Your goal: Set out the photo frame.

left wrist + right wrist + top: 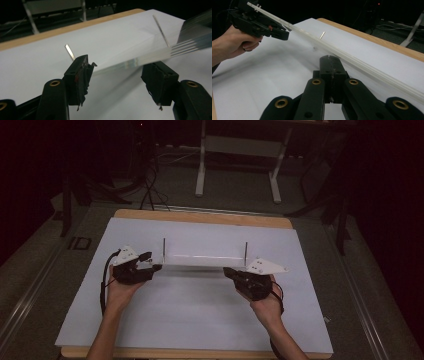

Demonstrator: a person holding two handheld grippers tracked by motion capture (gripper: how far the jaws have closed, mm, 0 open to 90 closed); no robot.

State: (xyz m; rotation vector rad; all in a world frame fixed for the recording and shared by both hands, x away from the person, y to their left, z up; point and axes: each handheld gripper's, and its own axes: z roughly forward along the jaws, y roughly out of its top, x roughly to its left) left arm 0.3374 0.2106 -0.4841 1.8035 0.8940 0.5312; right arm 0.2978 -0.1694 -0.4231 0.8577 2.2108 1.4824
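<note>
Forearms come in from the bottom of the high view, each hand with a pair of tongs: the left gripper (153, 265) and the right gripper (231, 273) sit at opposite ends of a clear plate (200, 259) with two thin metal pins (164, 249) standing up from it. The plate sits over the white sheet (190, 320) covering the table (200, 216) (whether it is lifted or resting I cannot tell from above).

Black jaws of the left gripper (117, 72) stand spread, the plate's edge (150, 56) running between them without being pinched.

Pressed together are the jaws of the right gripper (329, 62), with the plate's long edge (352, 58) passing just beside them; whether they pinch a corner of it I cannot tell. Far off, the other hand (232, 47) holds its gripper at the plate's far end.

With one end loose, the plate could tip or slide off.
</note>
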